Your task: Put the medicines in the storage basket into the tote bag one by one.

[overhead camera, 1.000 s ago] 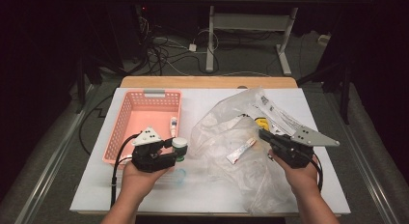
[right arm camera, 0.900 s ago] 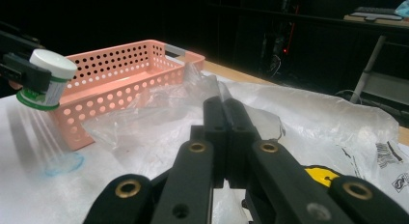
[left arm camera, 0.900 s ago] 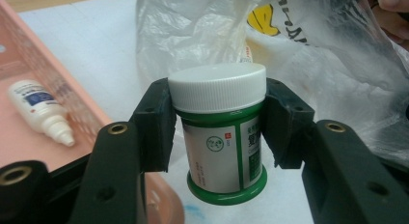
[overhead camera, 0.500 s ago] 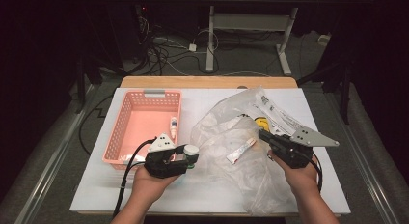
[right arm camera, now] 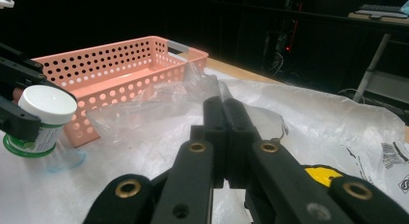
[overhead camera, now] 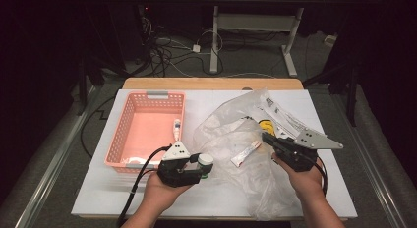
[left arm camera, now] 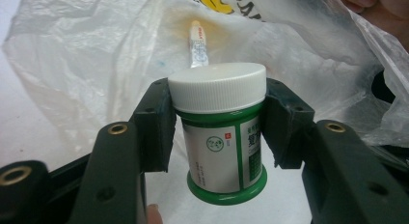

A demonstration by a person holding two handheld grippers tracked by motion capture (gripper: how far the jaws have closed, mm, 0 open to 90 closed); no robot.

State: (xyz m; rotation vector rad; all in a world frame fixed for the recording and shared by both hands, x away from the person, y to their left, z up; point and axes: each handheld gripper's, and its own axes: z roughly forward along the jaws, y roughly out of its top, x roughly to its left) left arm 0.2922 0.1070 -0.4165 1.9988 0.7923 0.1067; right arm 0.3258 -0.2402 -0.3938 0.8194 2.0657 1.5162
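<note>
left tongs [left arm camera: 217, 113] clamped on white-capped green jar [left arm camera: 219, 137], plastic bag [overhead camera: 236, 134] at 3 o'clock; right tongs [right arm camera: 224, 108] pinching bag film.

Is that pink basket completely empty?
No, a small white tube lies inside the pink basket, near its right wall.

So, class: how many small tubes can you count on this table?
2. One tube lies inside the pink basket, near its right wall. The other tube lies on the clear plastic bag, between the hands. The crumpled bag may hide more.
</note>
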